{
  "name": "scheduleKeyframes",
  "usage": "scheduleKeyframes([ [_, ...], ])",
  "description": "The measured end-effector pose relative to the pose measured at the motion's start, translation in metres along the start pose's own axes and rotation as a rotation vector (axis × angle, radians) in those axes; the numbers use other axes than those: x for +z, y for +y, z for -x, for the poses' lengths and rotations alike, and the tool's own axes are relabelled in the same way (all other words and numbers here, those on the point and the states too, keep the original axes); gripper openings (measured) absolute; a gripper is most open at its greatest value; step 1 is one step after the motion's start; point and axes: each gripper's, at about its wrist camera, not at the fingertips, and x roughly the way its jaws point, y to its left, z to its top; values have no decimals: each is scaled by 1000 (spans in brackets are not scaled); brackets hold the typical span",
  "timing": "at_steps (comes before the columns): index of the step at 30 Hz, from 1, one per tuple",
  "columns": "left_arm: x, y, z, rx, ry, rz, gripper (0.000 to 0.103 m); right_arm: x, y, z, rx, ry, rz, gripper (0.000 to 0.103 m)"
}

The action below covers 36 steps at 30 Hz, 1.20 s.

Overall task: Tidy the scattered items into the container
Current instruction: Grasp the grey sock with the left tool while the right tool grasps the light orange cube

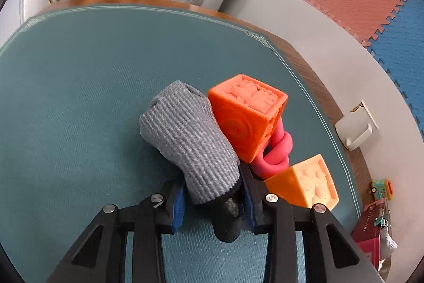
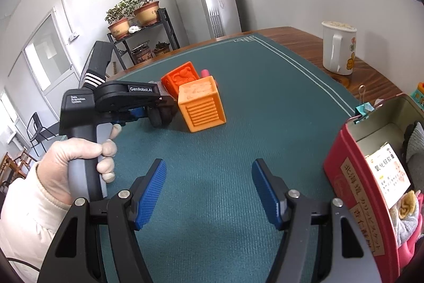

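Left gripper [image 1: 213, 199] clamped on the dark end of a grey knitted sock [image 1: 185, 139], blue pads [image 1: 178, 208] pressed in from both sides; sock body lying on the green mat [image 1: 66, 97] ahead of the fingers. Right gripper [image 2: 209, 187] standing apart at a middling width over bare mat, nothing between its pads [image 2: 151, 187]. Gloved hand [image 2: 76, 163] wrapped around the left tool's handle, seen at left in the right wrist view.

Just beyond the sock: dark orange cube [image 1: 246, 116] tilted, touching the sock's right side. Pink looped toy [image 1: 275, 153] wedged behind that cube. Paler orange cube [image 1: 307, 184] just beside the loop, nearer the mat's right edge.

Red container [image 2: 355, 177] at the right, open-topped, holding a printed card, grey fabric and something pink. Binder clip [image 2: 363, 110] on its far rim.

Farther off: white mug [image 2: 339, 49] on the wooden table edge [image 2: 291, 36]; plant shelf [image 2: 143, 28] against the wall.
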Motion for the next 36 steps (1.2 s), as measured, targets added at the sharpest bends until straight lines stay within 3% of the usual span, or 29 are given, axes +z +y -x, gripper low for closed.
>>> scheduleKeyframes([
  [12,-17,2,38,124,-80,-51,35,-2,-2,-8,6,32,3,71],
  [18,-33,21,62,162,-111,-38,35,-3,-2,-12,18,54,-2,71],
  [24,-65,38,89,206,-123,-61,35,-6,-1,-14,7,61,4,71],
  [36,-92,45,117,186,-131,-65,35,14,-6,-29,57,135,-65,71],
])
